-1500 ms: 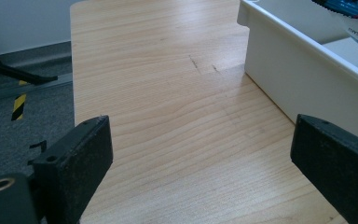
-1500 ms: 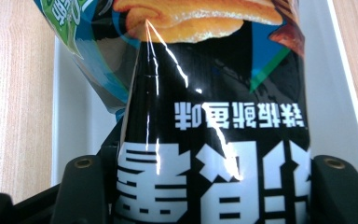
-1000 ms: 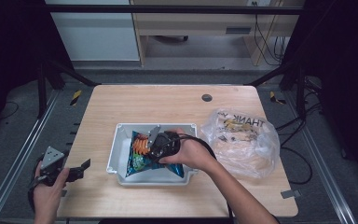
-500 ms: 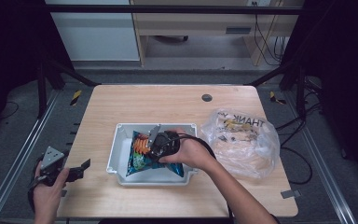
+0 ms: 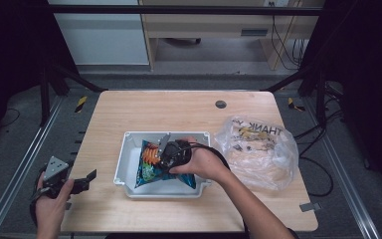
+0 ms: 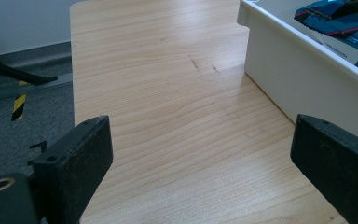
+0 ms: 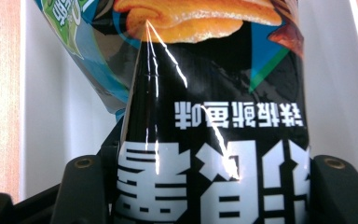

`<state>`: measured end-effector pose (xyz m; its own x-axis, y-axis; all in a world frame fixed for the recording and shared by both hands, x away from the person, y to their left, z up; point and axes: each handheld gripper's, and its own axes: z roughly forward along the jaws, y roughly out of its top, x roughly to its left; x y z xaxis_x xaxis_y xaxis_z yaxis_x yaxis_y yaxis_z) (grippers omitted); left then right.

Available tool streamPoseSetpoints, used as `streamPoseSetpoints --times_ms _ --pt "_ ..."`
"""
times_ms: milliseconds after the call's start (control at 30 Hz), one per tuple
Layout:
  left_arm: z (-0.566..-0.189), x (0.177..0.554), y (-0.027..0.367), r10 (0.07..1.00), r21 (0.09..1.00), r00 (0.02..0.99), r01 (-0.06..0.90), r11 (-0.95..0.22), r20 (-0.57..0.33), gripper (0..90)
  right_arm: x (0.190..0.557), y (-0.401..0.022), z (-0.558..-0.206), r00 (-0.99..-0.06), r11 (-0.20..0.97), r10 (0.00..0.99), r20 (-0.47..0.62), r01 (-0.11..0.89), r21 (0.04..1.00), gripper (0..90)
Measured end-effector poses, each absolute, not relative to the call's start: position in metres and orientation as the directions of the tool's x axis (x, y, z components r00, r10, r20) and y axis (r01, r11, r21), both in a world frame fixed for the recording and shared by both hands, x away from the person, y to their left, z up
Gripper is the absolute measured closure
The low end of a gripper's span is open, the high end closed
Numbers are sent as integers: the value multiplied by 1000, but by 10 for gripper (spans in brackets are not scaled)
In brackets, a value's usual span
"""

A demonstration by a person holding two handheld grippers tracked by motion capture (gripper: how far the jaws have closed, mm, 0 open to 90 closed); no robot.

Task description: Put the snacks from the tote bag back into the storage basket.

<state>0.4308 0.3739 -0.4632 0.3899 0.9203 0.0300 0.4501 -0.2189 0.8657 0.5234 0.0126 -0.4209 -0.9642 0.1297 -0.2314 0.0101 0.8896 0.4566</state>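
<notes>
You're in a lab-style recording rig: wooden worktop point(image 5: 144, 112) fenced by black metal frame bars point(image 5: 179, 9), grey carpet floor point(image 5: 10, 149) with hazard-tape marks point(image 5: 81, 103), loose cables point(image 5: 278, 45), plain office desk point(image 5: 214, 25) behind.

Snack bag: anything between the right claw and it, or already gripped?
Nothing in the way. The right claw is shut on the glossy black-and-blue snack bag, which sits between its jaws over the white rectangular plastic bin. The clear plastic shopping bag lies beside the bin, apart from it.
</notes>
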Motion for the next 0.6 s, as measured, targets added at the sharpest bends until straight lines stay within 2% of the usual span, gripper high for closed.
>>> streamPoseSetpoints --times_ms 600 --pt "-463 431 374 920 865 390 451 -221 32 53 526 14 -423 -965 897 124 -233 8 442 393"
